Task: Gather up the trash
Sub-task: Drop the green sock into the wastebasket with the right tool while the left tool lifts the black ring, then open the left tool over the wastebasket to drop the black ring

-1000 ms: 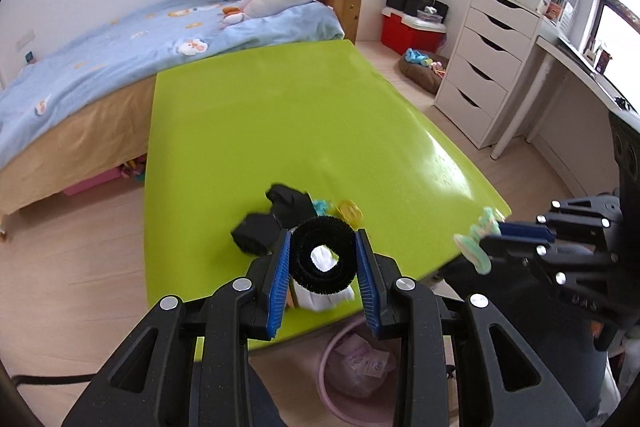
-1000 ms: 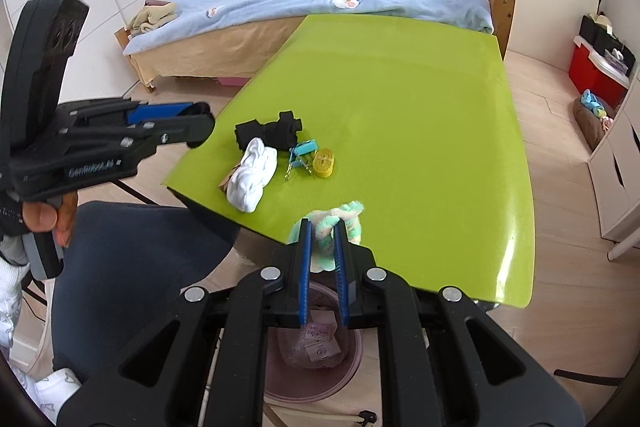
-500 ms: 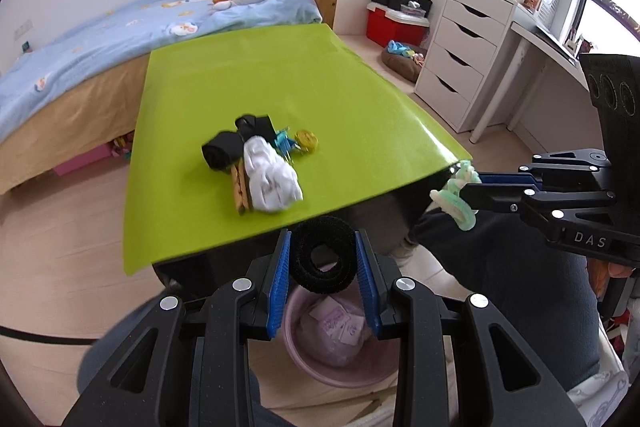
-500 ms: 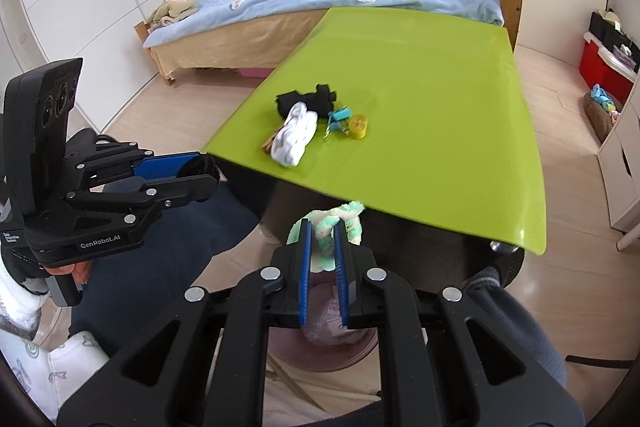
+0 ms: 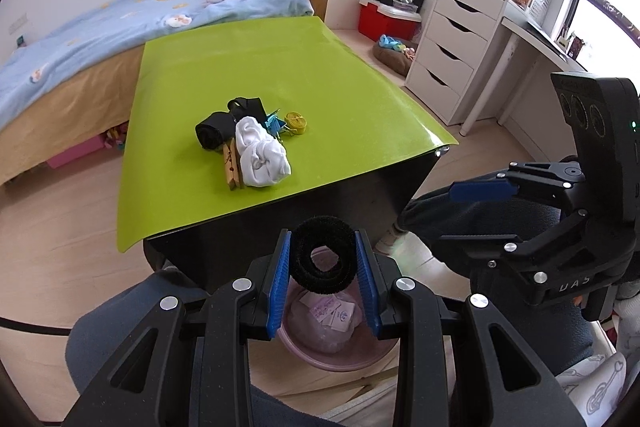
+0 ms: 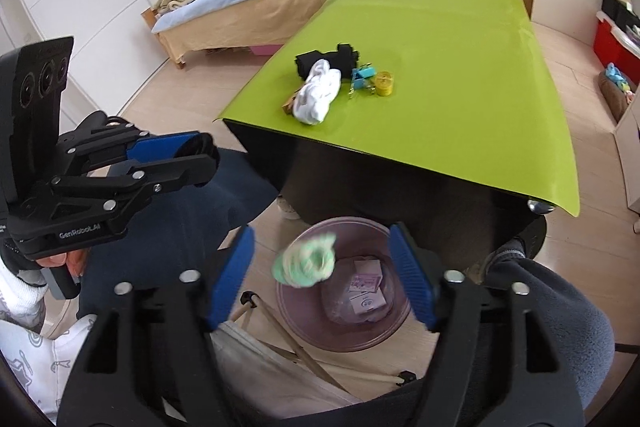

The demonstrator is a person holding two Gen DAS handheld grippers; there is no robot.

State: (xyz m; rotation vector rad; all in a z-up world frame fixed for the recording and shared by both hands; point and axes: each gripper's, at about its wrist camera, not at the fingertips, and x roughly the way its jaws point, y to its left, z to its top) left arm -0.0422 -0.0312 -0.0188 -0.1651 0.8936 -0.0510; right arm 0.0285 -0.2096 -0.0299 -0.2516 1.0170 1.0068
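Note:
My left gripper (image 5: 323, 261) is shut on a black fuzzy ring (image 5: 322, 254) and holds it above the pink trash bin (image 5: 340, 357) on the floor. My right gripper (image 6: 320, 281) is open. A pale green scrunchie (image 6: 306, 264), blurred, is loose in the air between its fingers, above the same bin (image 6: 304, 331). The bin holds white paper packets (image 6: 366, 293). On the green table (image 5: 320, 79) lie a white sock (image 5: 260, 153), a black cloth (image 5: 218, 133), wooden clothespins (image 5: 232, 167), a blue clip (image 5: 274, 125) and a yellow tape roll (image 5: 296, 121).
The bin stands on the wood floor below the table's near edge, between the person's knees (image 6: 560, 311). A bed (image 5: 100, 23) is beyond the table. A white drawer unit (image 5: 452, 43) and a desk (image 5: 536, 39) stand to the right.
Both grippers drew back from the table to above the bin. My right gripper opened and let go of the green scrunchie, which is now falling. The left still holds the black ring.

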